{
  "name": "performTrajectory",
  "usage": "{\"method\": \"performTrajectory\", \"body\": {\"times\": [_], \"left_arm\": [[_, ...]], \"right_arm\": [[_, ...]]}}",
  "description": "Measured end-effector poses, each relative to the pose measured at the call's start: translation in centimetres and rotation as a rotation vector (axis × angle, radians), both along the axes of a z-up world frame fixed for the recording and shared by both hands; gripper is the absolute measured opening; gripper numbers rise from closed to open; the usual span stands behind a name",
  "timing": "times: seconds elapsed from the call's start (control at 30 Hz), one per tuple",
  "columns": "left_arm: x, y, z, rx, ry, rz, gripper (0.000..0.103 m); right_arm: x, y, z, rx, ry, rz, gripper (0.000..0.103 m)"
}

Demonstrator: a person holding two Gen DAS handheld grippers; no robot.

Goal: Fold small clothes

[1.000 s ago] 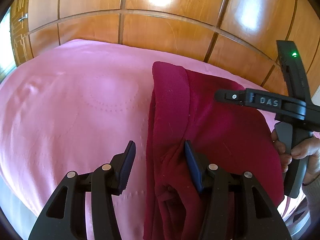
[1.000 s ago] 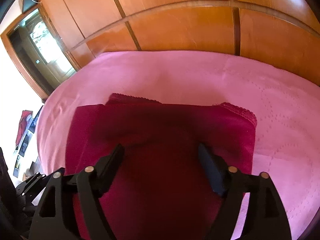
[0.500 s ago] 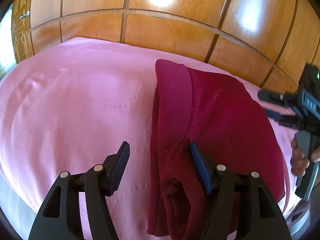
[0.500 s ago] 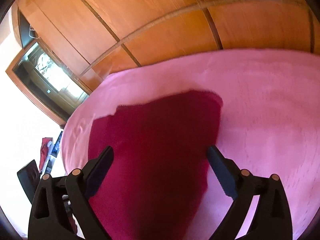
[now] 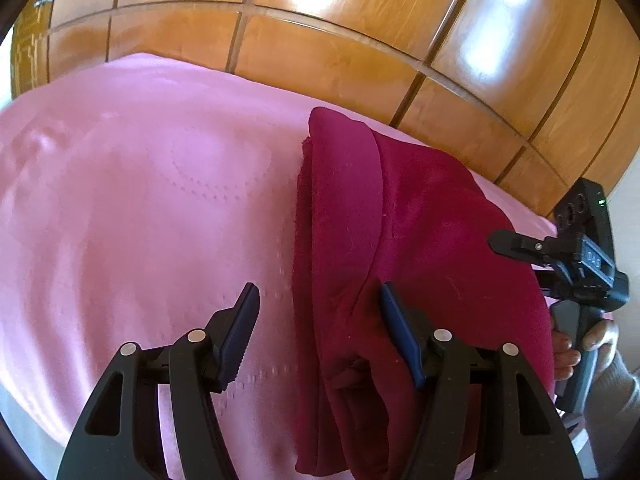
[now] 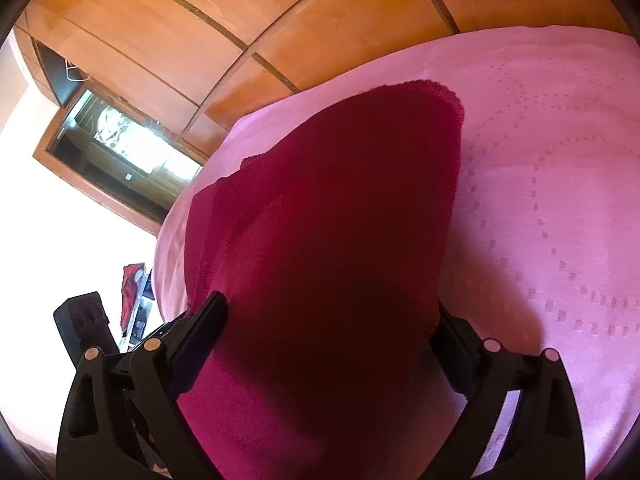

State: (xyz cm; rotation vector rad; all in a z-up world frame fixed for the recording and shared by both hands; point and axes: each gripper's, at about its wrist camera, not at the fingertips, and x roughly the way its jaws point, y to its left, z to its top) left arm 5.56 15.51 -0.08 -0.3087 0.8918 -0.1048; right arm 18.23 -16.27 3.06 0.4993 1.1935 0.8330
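A dark red folded garment [image 5: 400, 240] lies on the pink bedspread [image 5: 140, 200]; it also fills the middle of the right wrist view [image 6: 340, 240]. My left gripper [image 5: 318, 308] is open over the garment's left folded edge, its right finger above the cloth and its left finger over the bedspread. My right gripper [image 6: 332, 316] is open low over the garment's near end, with the cloth between its fingers. It also shows at the right edge of the left wrist view [image 5: 520, 258], held by a hand. I cannot tell whether either gripper touches the cloth.
Glossy wooden wardrobe panels [image 5: 320, 40] stand behind the bed. A dark doorway or window frame [image 6: 116, 152] is at the left of the right wrist view. The bedspread stretches wide to the left of the garment.
My right gripper has swung back and tilted, coming down low over the garment's right end. My left gripper has shifted a little along the garment's left edge. Both stay open.
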Motion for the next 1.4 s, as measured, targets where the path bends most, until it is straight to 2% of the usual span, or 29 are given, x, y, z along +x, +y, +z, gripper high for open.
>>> {"method": "performTrajectory", "body": {"times": [0.1,0.13,0.17,0.27,0.37,0.47,0.57,0.67,0.87,0.93,0.97,1.07,1.13,1.2,1.27,1.3,1.33,1.4], "left_arm": [[0.0,0.8,-0.7,-0.064,-0.007,-0.027,0.061],[0.0,1.2,-1.1,-0.108,-0.006,-0.040,0.061],[0.0,1.5,-1.3,-0.137,-0.006,-0.049,0.054],[0.1,2.6,-2.4,-0.313,-0.008,-0.102,0.038],[0.0,2.8,-2.3,-0.373,-0.024,-0.126,0.032],[-0.1,2.1,-1.6,-0.420,-0.040,-0.161,0.029],[0.6,-0.2,-0.7,-0.439,-0.043,-0.213,0.028],[2.6,-4.2,0.0,-0.447,-0.036,-0.295,0.028],[9.1,-16.0,1.8,-0.448,-0.023,-0.486,0.028],[11.7,-21.6,2.8,-0.429,-0.017,-0.564,0.028],[12.4,-23.0,3.1,-0.420,-0.014,-0.585,0.028],[14.6,-30.1,3.4,-0.349,0.007,-0.674,0.028],[15.2,-34.4,2.6,-0.255,0.040,-0.712,0.024],[15.8,-38.2,0.9,-0.072,0.074,-0.712,0.024],[16.3,-39.8,-0.5,-0.014,0.095,-0.714,0.028],[16.2,-40.3,-0.6,0.018,0.077,-0.701,0.031],[16.1,-40.3,-0.6,0.037,0.064,-0.695,0.031],[15.4,-40.5,0.1,0.081,0.022,-0.686,0.031]], "right_arm": [[0.3,0.3,-0.4,0.018,0.011,0.019,0.083],[0.3,0.5,-0.4,0.025,0.015,0.025,0.077],[0.4,0.7,-0.5,0.025,0.017,0.030,0.071],[0.2,1.1,-0.3,0.021,0.012,0.028,0.056],[-0.6,1.0,1.1,0.012,-0.028,0.022,0.050],[-1.9,0.3,2.8,0.025,-0.067,0.009,0.047],[-3.2,-1.6,4.6,0.033,-0.110,-0.025,0.046],[-4.0,-5.3,6.0,0.032,-0.144,-0.098,0.046],[-4.0,-15.9,7.9,-0.025,-0.199,-0.311,0.046],[-4.0,-20.0,8.3,-0.052,-0.213,-0.402,0.046],[-4.1,-21.8,8.3,-0.063,-0.214,-0.445,0.046],[-4.5,-27.4,7.4,-0.110,-0.192,-0.577,0.046],[-4.8,-30.7,5.7,-0.174,-0.154,-0.650,0.047],[-4.9,-32.9,3.2,-0.267,-0.098,-0.696,0.052],[-5.1,-34.1,0.9,-0.274,-0.038,-0.709,0.062],[-5.4,-34.4,0.0,-0.287,-0.025,-0.724,0.067],[-5.7,-34.4,0.1,-0.299,-0.032,-0.739,0.073],[-6.5,-34.2,1.4,-0.344,-0.073,-0.769,0.073]]}}
